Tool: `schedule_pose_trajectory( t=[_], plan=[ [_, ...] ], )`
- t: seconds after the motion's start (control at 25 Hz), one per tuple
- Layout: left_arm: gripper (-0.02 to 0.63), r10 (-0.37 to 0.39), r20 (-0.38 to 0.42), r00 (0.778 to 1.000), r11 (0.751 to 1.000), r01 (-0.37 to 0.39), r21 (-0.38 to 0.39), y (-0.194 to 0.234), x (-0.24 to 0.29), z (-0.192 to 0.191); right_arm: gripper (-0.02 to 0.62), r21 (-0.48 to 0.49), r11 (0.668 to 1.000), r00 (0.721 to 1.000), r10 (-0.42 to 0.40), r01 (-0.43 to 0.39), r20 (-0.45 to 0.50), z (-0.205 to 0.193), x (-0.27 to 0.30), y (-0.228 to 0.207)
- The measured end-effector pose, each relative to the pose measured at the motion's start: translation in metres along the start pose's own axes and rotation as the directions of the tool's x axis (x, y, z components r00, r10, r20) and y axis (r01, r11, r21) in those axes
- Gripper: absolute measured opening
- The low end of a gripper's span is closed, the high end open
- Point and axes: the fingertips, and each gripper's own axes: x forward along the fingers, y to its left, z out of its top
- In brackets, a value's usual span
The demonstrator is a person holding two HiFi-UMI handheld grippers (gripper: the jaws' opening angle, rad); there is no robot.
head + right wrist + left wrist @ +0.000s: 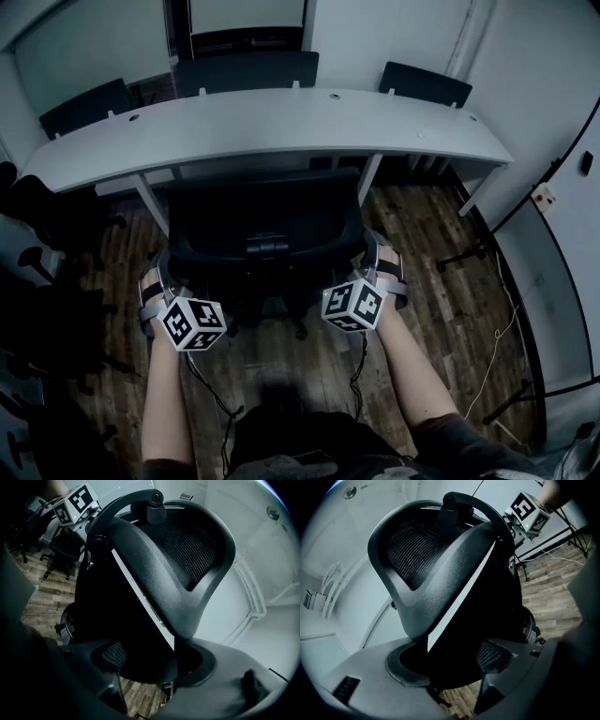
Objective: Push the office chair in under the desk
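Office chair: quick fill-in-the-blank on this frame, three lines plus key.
1. The left gripper and right gripper each have the ____ of the office chair between their jaws.
2. Beyond the desk stand ____ dark chairs.
3. The floor is ____ planking.
Missing: backrest; three; wooden.

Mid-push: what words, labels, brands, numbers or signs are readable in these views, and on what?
No readable text in any view.
left marker cube, right marker cube: black-and-white square patterns only, no letters or digits.
office chair, desk: no brand or label shows.
wall box at the head view's right: too small to read.
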Motion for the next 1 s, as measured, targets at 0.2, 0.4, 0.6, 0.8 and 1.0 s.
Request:
schedule_pose_trajectory(
  t=[0.2,0.4,0.6,0.8,1.0],
  plan=[
    [0.304,-0.014,-0.006,1.000,1.000,0.014,0.001,0.008,0.046,0.015,0.308,0.000,1.000,1.000,0.006,-0.006,-0.016,-0.002,0.049,-0.018],
    [0.302,-0.015,0.004,1.000,1.000,0.015,0.002,0.019,0.090,0.030,0.308,0.001,1.000,1.000,0.013,-0.013,-0.025,-0.001,0.098,-0.036],
    [0.304,-0.003,0.029,1.000,1.000,0.003,0.004,0.017,0.109,0.027,0.308,0.005,1.000,1.000,-0.009,0.009,-0.015,-0.003,0.115,-0.032],
    [0.302,-0.021,0.036,0.999,1.000,0.020,0.010,0.037,0.165,0.033,0.308,0.008,1.000,0.999,-0.009,0.009,-0.031,0.007,0.168,-0.045],
    [0.299,-0.024,0.052,0.998,0.999,0.023,0.026,0.053,0.210,0.042,0.308,0.006,1.000,0.999,0.003,-0.003,-0.046,0.013,0.216,-0.059]
  ],
)
